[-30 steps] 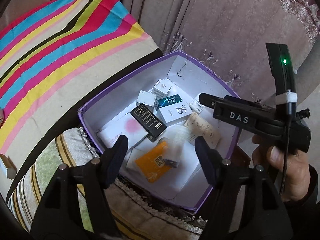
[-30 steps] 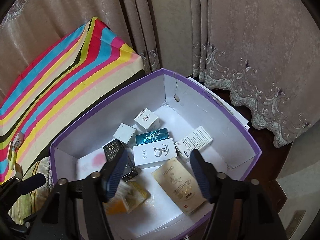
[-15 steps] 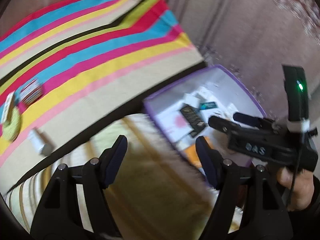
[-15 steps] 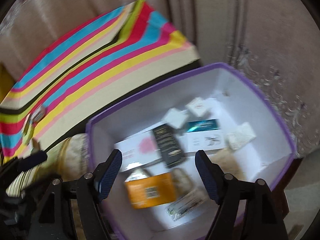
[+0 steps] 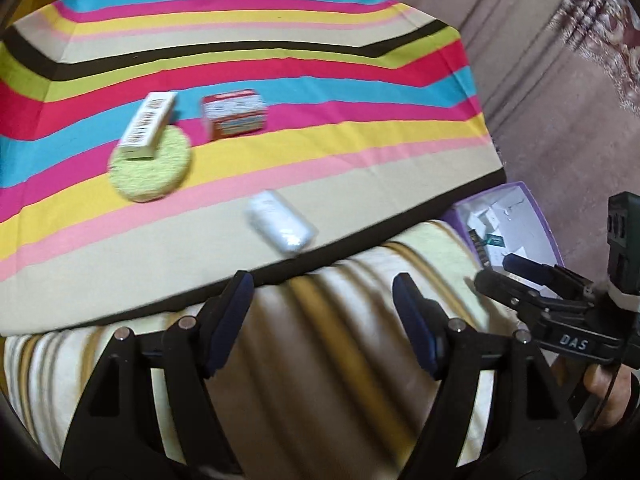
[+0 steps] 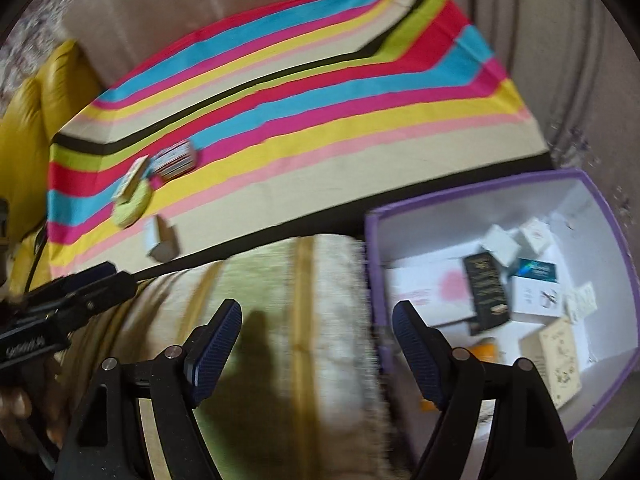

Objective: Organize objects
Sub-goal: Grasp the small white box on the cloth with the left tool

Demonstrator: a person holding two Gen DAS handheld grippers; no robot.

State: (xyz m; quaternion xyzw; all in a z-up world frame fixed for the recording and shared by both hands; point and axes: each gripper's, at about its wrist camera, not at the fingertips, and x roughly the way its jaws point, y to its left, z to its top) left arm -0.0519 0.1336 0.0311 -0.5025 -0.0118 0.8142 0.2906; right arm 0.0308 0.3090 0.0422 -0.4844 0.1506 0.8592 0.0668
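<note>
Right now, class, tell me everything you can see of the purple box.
The purple box is an open, lidless carton with purple outer walls and rim and a white inside, one wall torn near the far corner. It sits low beside the striped cushion, below the table edge. Inside lie several small packages, among them a black one.

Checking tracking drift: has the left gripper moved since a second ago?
Yes. The left gripper swung left, away from the purple-rimmed cardboard box, now at the right edge, toward the striped tablecloth.
</note>
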